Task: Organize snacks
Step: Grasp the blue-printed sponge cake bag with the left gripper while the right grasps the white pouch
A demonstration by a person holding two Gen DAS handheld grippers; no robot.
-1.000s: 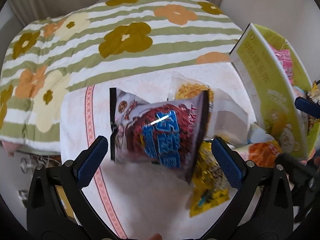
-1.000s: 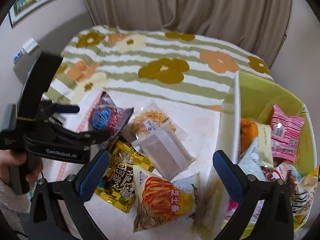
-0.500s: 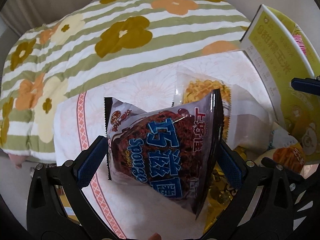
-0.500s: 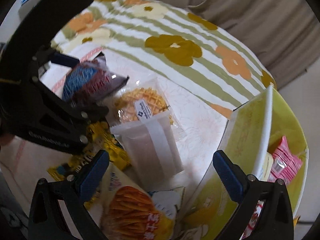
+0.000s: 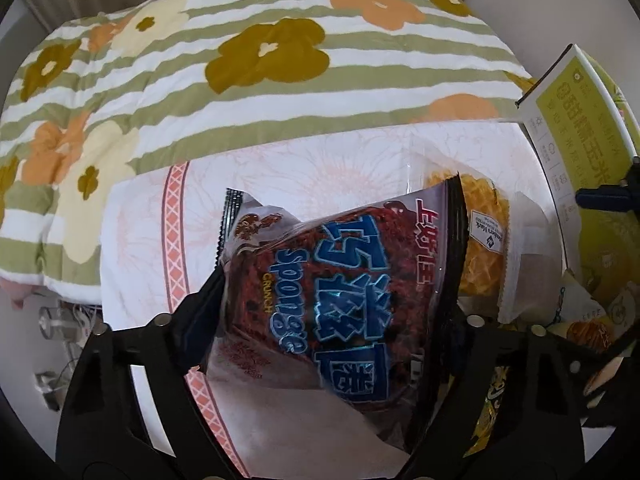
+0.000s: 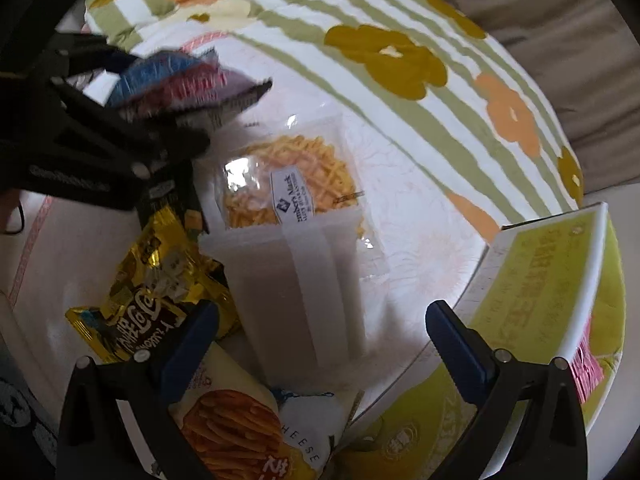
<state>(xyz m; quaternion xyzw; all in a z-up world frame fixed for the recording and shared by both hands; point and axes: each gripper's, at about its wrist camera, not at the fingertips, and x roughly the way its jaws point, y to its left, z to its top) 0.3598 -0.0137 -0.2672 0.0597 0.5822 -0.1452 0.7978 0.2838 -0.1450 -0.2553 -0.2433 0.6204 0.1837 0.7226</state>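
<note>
Left gripper (image 5: 340,304) jaws clamp the chocolate sponge bag (image 5: 344,288), apparently box-bound, while right gripper (image 6: 320,344) jaws gape over the translucent packet (image 6: 296,288).

The purple snack bag (image 5: 340,300) is glossy plastic film, creased, throwing white glare. The gold bag (image 6: 152,300) looks like shiny metallic foil, heavily crinkled. The clear noodle packet (image 6: 288,184) is smooth transparent plastic with a matt paper-like label; its frosted lower half (image 6: 296,292) seems matt, though blur makes this uncertain. The cheese-stick bag (image 6: 248,432) has a soft sheen. The yellow-green box (image 6: 536,300) is smooth printed cardboard. The flowered quilt (image 5: 240,60) is matt, puckered cloth; the white cloth (image 5: 280,168) beneath is matt too.
</note>
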